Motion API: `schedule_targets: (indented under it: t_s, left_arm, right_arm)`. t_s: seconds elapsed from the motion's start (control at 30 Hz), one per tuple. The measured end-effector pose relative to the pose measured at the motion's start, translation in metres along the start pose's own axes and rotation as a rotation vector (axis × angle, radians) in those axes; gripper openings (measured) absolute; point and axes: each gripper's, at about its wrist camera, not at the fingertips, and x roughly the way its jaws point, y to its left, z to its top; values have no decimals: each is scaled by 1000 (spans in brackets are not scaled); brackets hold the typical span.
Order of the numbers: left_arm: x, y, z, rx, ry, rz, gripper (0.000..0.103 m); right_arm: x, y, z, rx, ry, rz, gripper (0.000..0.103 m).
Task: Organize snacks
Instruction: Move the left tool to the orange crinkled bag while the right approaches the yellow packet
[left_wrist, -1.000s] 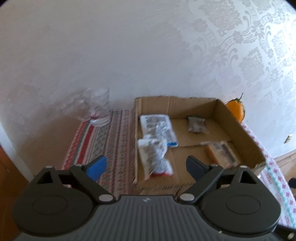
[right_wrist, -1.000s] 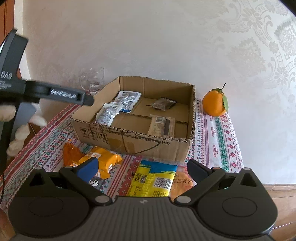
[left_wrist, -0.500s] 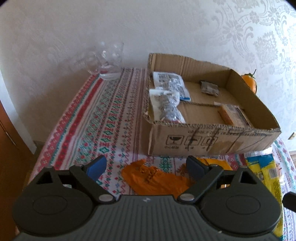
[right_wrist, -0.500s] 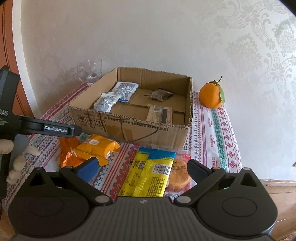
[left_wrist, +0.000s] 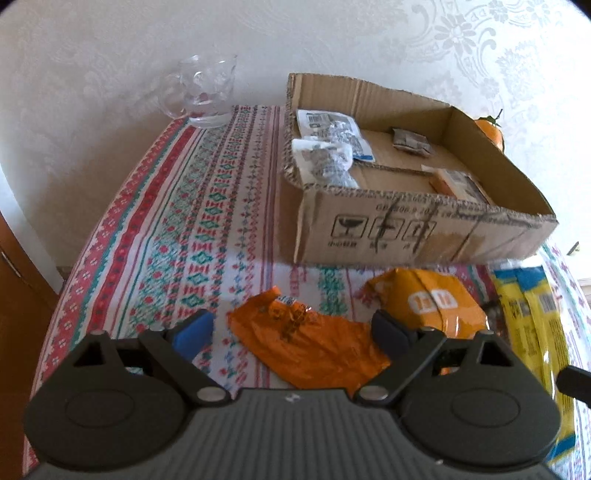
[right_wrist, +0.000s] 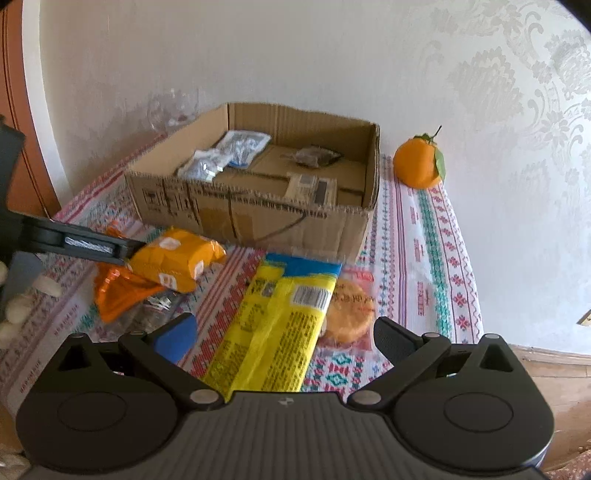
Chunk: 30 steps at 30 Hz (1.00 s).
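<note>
Both claws stand wide open and hold nothing. The left claw (left_wrist: 291, 332) hangs just above a flat orange wrapper (left_wrist: 310, 343), with a plump orange snack pack (left_wrist: 428, 299) beside its right finger; that pack bears white characters too blurred to read. The right claw (right_wrist: 284, 336) is poised over a long yellow packet (right_wrist: 277, 332) with a blue end, dense black print and a white barcode label, none of it legible. Touching that packet's right side lies a round golden cake (right_wrist: 349, 308) in clear wrap with a red-lettered label. These snacks lie on the patterned tabletop (left_wrist: 207, 192) in front of a cardboard box (left_wrist: 406, 229), whose front wall shows three printed handling symbols. Inside the box are two silvery printed pouches (left_wrist: 325, 147), a small dark sachet (left_wrist: 410, 140) and a brown bar (left_wrist: 458, 182). A glass mug (left_wrist: 203, 92) stands left of the box, an orange fruit (right_wrist: 419, 166) to its right.
</note>
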Motion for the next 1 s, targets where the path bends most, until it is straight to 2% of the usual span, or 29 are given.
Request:
schedule_targets:
  t_s: [0.6,1.0]
  left_arm:
    - [-32,37,-33,-1,37,14,93]
    - [-53,49,-53,34,56,32,93]
  right_arm:
    - [23,34,-9,-98,67,-33,103]
    - [25,33,-19,-138,92,-78,103]
